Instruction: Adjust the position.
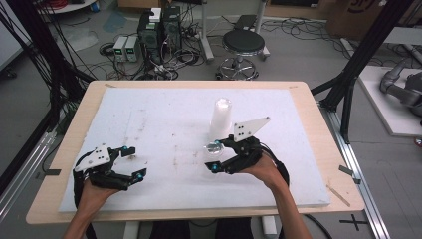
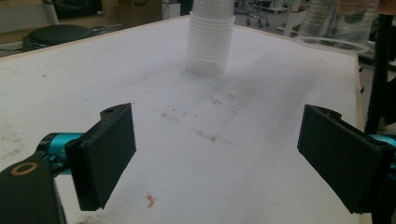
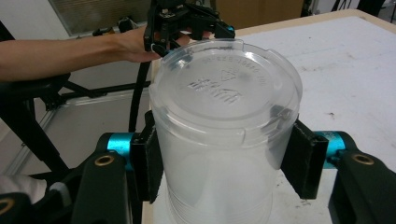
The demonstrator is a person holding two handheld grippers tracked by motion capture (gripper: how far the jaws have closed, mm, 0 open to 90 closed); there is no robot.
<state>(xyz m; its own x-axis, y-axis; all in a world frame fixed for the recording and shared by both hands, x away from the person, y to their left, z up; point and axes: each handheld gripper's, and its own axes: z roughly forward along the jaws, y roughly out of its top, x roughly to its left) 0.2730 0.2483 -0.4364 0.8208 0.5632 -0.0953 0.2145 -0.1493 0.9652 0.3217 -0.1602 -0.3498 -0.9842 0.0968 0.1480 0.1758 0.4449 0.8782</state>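
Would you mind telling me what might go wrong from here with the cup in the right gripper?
1. The right gripper pinches a thin clear cup by its sides; a harder squeeze could buckle it, a lighter one could let it slip.
2. That cup sits close to the white cup stack; a careless swing could topple the stack.
3. The left gripper is open and off to the side, so nothing steadies the stack.
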